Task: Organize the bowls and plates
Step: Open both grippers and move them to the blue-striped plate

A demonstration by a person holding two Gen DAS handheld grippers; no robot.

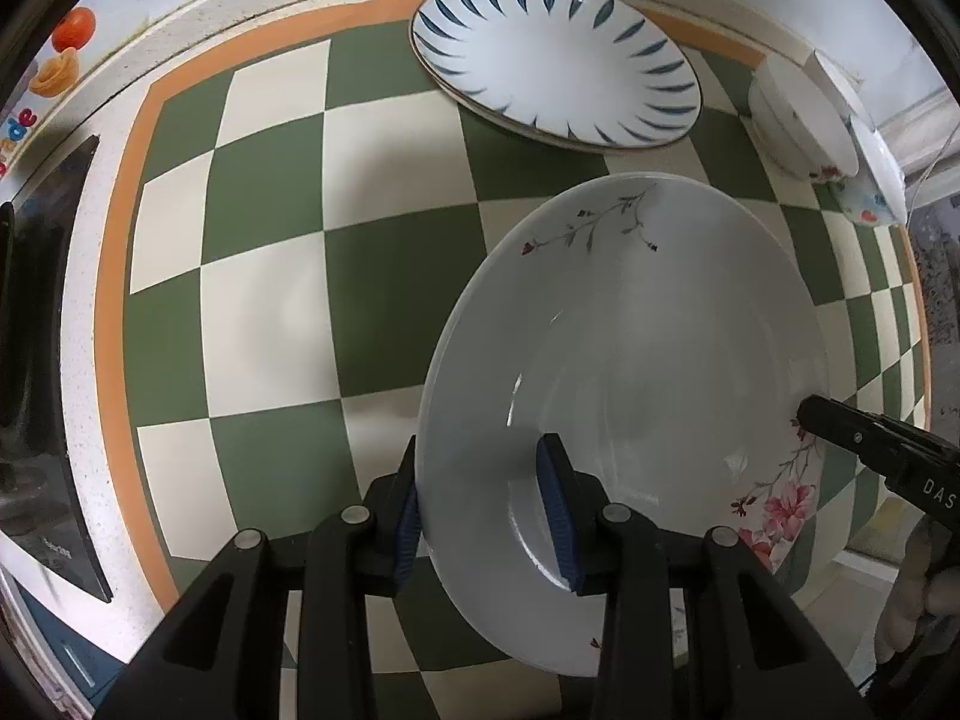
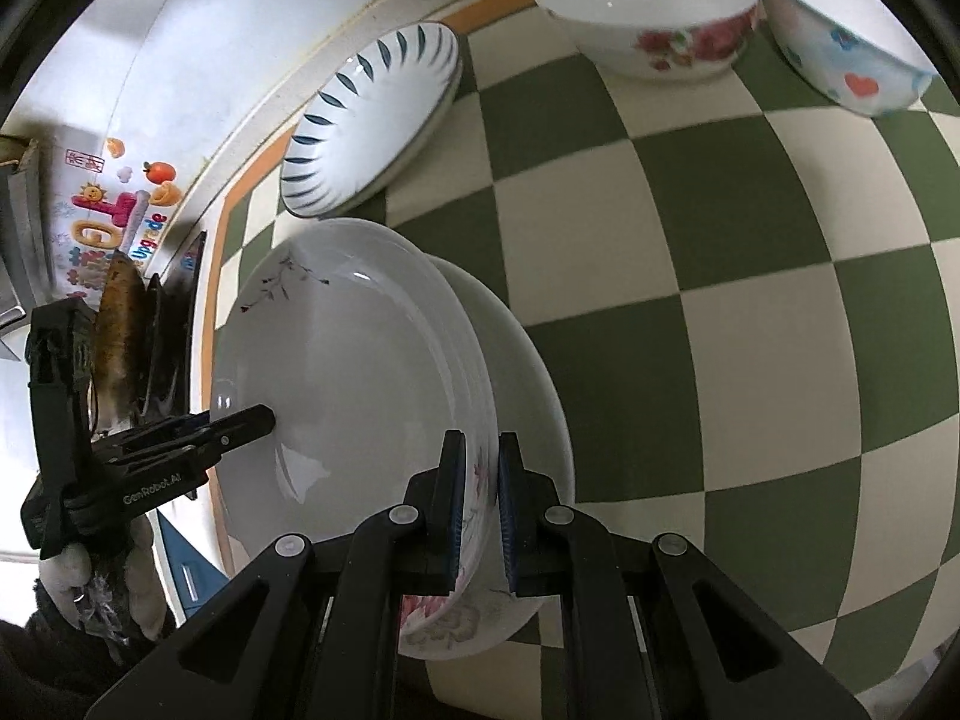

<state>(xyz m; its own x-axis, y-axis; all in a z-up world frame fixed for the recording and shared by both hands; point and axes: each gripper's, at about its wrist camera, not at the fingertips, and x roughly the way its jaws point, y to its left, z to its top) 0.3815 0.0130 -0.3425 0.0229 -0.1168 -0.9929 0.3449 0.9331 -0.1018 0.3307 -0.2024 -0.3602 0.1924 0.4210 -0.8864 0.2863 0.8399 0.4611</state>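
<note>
The floral plate (image 1: 630, 372) hangs tilted over the checkered mat (image 1: 270, 312), beside another white plate (image 2: 528, 384) — the left gripper (image 1: 486, 516) is clamped on one rim, the right gripper (image 2: 480, 504) on the opposite rim. The blue-striped plate (image 1: 558, 60) lies near the mat's orange edge, two bowls (image 2: 648, 6) further along — open squares remain between.

Green-and-cream checked tabletop (image 1: 270, 276) with an orange border; white plate (image 1: 630, 372) with pink flowers (grey twigs too); another plate (image 1: 558, 60) with blue leaf strokes.
</note>
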